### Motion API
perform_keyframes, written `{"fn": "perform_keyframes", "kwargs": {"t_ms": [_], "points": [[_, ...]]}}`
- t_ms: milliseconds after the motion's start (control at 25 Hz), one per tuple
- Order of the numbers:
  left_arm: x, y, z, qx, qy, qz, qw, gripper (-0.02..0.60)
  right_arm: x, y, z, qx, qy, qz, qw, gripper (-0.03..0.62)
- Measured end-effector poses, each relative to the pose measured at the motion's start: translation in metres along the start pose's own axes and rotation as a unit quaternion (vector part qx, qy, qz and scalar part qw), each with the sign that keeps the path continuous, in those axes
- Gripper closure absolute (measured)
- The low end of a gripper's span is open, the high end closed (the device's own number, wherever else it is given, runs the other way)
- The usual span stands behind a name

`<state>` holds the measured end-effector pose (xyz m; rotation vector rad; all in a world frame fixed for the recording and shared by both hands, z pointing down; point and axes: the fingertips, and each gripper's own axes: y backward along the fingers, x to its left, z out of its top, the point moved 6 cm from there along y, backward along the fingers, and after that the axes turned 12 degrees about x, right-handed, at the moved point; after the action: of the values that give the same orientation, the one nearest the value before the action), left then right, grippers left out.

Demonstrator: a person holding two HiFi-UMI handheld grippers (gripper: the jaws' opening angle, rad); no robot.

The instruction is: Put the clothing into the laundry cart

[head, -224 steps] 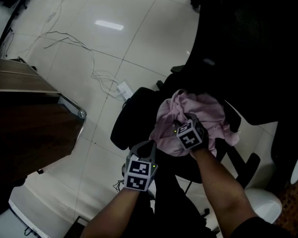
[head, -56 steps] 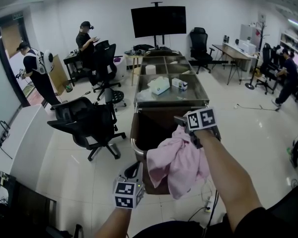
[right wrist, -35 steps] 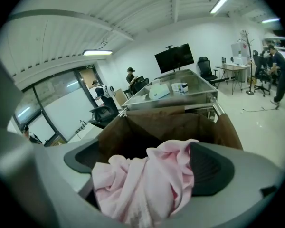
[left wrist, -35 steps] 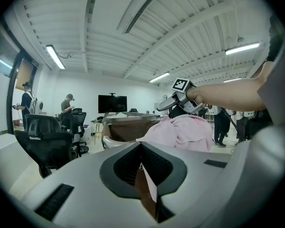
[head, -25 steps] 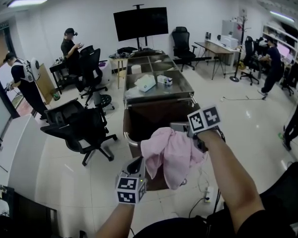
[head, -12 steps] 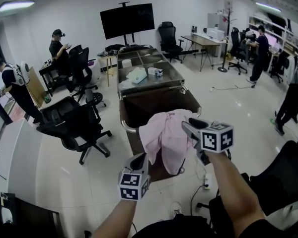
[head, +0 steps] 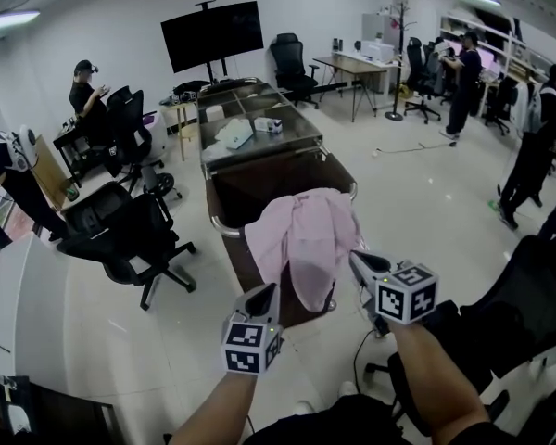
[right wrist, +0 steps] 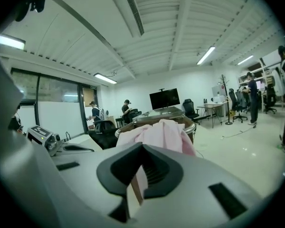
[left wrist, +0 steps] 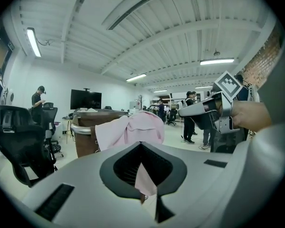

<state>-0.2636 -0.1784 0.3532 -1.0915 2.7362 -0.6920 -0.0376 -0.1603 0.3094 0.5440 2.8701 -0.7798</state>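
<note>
A pink garment point(head: 301, 235) hangs over the near rim of the brown laundry cart point(head: 215, 222), part inside and part trailing down the front. Neither gripper touches it. My right gripper point(head: 360, 260) is just right of the cloth; its jaws have just been closing and are shut with nothing between them. My left gripper point(head: 262, 291) sits lower left of the cloth, shut and empty. The left gripper view shows the garment point(left wrist: 133, 129) on the cart point(left wrist: 85, 132) beyond the shut jaws point(left wrist: 149, 198). The right gripper view shows the garment point(right wrist: 161, 134) beyond its shut jaws point(right wrist: 132, 196).
A steel table point(head: 259, 137) with white items stands right behind the cart. Black office chairs stand at the left point(head: 120, 230) and the near right point(head: 528, 295). Several people stand along the left wall and at the far right. A cable point(head: 357, 364) lies on the floor by the cart.
My right gripper has let go of the pink garment, which now rests on the cart's rim. That gripper drew back toward me and shut. The left gripper shifted a little.
</note>
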Motion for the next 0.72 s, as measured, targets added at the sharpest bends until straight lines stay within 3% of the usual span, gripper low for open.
{"fn": "perform_keyframes", "kwargs": {"t_ms": [280,720], "points": [[-0.021,-0.008,0.005,0.002,-0.011,-0.003,0.9999,0.583,-0.003,0.009,-0.015,0.001,-0.007,0.017,1.0,0.583],[-0.052,-0.021,-0.001,0.014,0.019,0.022,0.9995,0.583,-0.02,0.009,-0.055,0.051,-0.007,0.065,0.997,0.586]]}}
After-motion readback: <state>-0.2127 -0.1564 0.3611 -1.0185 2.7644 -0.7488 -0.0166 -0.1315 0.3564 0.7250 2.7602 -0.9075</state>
